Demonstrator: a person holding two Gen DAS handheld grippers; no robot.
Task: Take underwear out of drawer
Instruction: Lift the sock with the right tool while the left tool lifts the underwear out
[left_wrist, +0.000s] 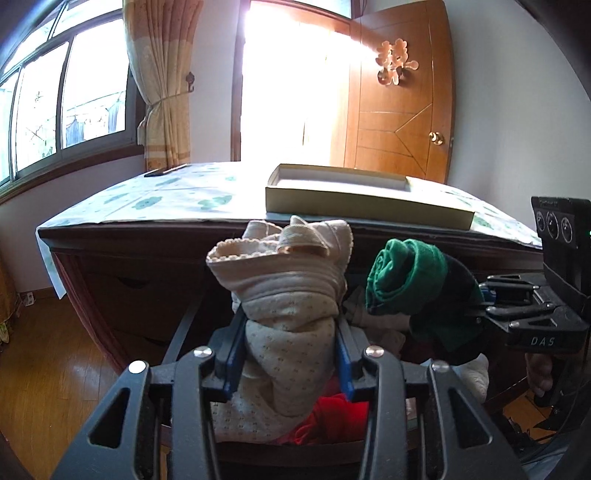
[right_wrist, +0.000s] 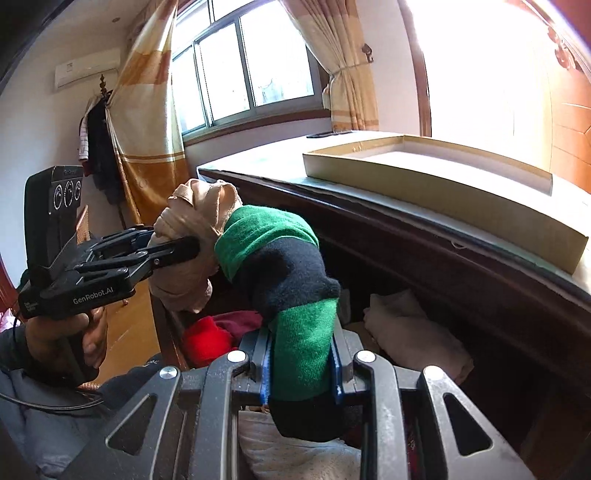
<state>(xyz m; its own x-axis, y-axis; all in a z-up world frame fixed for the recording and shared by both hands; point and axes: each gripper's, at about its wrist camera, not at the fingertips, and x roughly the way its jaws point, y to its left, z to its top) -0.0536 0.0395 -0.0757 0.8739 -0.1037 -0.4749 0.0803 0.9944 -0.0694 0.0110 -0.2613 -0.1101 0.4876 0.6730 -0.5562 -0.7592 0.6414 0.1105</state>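
My left gripper (left_wrist: 290, 343) is shut on a rolled cream underwear (left_wrist: 284, 280) with a lace edge and holds it upright above the open drawer (left_wrist: 192, 314). My right gripper (right_wrist: 301, 365) is shut on a rolled green and black underwear (right_wrist: 280, 258), also lifted over the drawer. In the right wrist view the left gripper (right_wrist: 173, 251) and its cream roll (right_wrist: 195, 206) show at the left, close beside the green roll. In the left wrist view the right gripper (left_wrist: 480, 306) holds the green roll (left_wrist: 402, 273) at the right.
A shallow cardboard box (left_wrist: 369, 206) lies open on the cloth-covered table top (left_wrist: 166, 195) just above the drawer. Inside the drawer lie a red garment (right_wrist: 207, 336) and a folded cream cloth (right_wrist: 406, 332). A hand (right_wrist: 88, 336) grips the left handle. Wooden floor lies at the left.
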